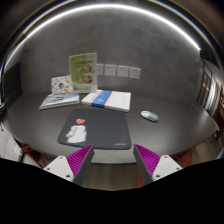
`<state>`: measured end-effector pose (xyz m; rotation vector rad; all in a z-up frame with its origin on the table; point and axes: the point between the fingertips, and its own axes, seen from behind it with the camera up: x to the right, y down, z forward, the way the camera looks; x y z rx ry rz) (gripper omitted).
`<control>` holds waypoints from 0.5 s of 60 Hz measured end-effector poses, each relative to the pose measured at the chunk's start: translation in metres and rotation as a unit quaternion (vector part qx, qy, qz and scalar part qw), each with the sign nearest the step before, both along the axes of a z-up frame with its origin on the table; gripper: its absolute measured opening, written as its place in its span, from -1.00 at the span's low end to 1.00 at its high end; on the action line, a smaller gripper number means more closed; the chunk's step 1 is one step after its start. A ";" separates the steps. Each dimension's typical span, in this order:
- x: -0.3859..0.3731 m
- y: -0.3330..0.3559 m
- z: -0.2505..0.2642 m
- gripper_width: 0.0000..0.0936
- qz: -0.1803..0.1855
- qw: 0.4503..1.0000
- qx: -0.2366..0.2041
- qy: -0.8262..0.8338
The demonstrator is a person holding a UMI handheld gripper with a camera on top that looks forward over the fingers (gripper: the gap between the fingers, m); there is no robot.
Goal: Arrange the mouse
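Observation:
A small white and grey mouse (149,116) lies on the grey table (160,135), to the right of a dark mouse pad (98,130) and apart from it. The mouse pad has a small red and white mark near its far left corner. My gripper (113,160) is open and empty, with its magenta pads (150,158) spread wide just in front of the mouse pad's near edge. The mouse is beyond the right finger, well ahead of it.
A blue and white booklet (107,98) and another leaflet (58,100) lie behind the mouse pad. A standing display card (83,70) is at the back near the wall. Chairs with red parts (25,152) stand at the table's near left edge.

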<state>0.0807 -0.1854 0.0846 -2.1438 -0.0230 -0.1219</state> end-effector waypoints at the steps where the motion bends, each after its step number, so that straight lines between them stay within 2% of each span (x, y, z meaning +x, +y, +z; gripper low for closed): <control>1: 0.003 0.002 -0.002 0.79 -0.003 1.000 0.001 0.002; 15: 0.091 0.064 -0.017 0.80 -0.036 0.999 0.004 0.000; 23: 0.135 0.101 -0.044 0.81 -0.023 0.999 -0.024 -0.004; 30: 0.140 0.118 -0.072 0.81 -0.001 0.998 -0.056 -0.003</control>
